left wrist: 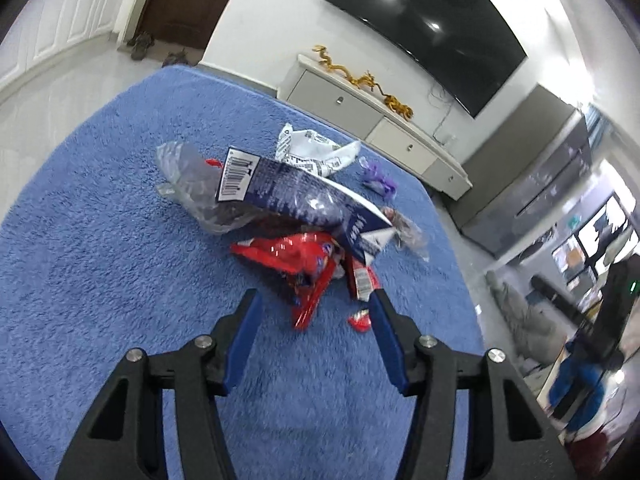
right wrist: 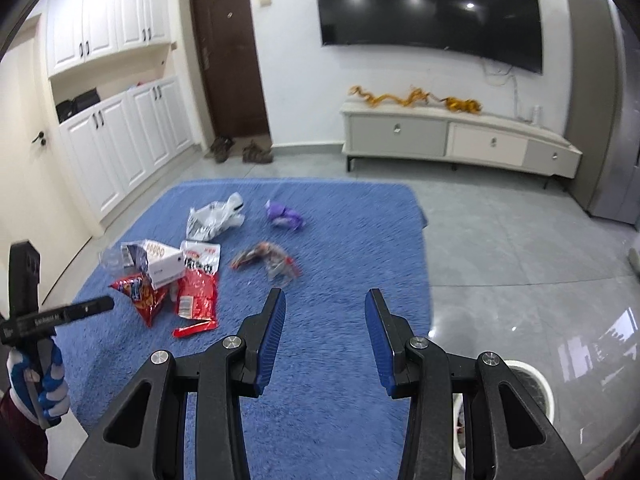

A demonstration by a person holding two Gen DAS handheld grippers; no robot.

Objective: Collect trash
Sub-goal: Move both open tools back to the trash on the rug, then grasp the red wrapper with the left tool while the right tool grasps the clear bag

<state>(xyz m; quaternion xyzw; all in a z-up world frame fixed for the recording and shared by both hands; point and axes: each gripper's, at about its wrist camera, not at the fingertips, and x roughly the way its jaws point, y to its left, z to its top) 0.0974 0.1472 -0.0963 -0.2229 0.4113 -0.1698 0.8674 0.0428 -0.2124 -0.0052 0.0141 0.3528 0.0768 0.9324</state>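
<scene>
Trash lies scattered on a blue rug (left wrist: 100, 240). In the left wrist view, my open, empty left gripper (left wrist: 316, 300) hovers just short of a red snack bag (left wrist: 296, 256), under a dark blue carton (left wrist: 288, 188) and a clear plastic bag (left wrist: 192, 176). A small red scrap (left wrist: 359, 319) lies by the right finger. A white wrapper (left wrist: 316, 148) and a purple wrapper (left wrist: 378, 178) lie farther off. In the right wrist view, my open, empty right gripper (right wrist: 326, 300) is above the rug (right wrist: 340, 240), near a clear red-striped wrapper (right wrist: 268, 260). The red bags (right wrist: 198, 292) lie to its left.
A white trash bin (right wrist: 532, 384) stands on the grey floor at the lower right of the right wrist view. A TV cabinet (right wrist: 460, 140) and a wall TV (right wrist: 432, 8) are behind the rug. White cupboards (right wrist: 120, 140), a brown door (right wrist: 228, 52) and shoes (right wrist: 240, 152) are at the left.
</scene>
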